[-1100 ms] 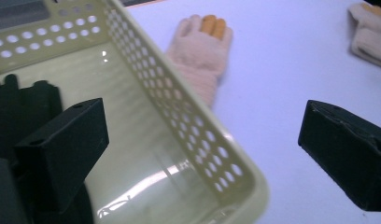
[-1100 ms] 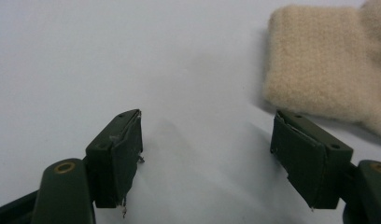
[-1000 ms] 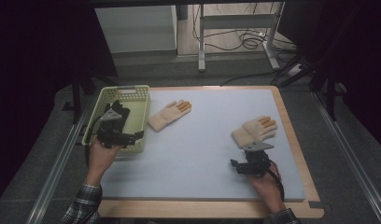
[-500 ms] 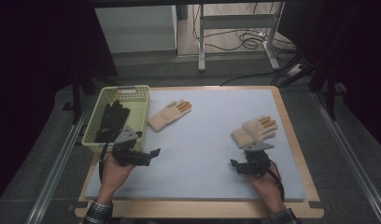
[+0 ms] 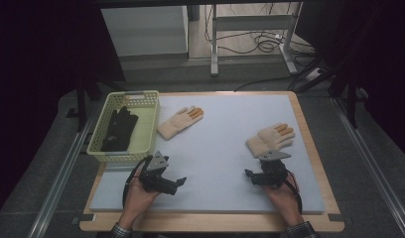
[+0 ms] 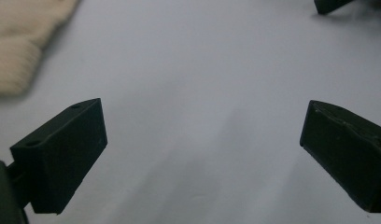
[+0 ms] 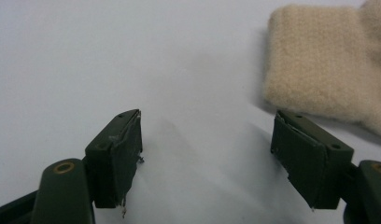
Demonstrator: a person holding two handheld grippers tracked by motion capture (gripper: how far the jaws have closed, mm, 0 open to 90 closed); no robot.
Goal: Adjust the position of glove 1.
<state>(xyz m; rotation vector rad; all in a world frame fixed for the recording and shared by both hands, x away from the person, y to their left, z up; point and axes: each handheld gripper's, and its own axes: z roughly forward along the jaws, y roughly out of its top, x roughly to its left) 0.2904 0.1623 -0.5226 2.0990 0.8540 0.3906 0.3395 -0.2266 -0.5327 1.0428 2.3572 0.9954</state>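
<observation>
My pale grey foam-covered wooden table (image 5: 225,148) stands in a dark room with floor cables (image 5: 262,44); I read no writing. Left gripper (image 5: 180,182) and right gripper (image 5: 248,175) fingers are wide open, empty.

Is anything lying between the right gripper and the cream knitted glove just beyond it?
Nothing visible: bare pale-blue mat separates the open right gripper from the cream knitted glove, whose cuff lies just past its right-hand finger.
</observation>
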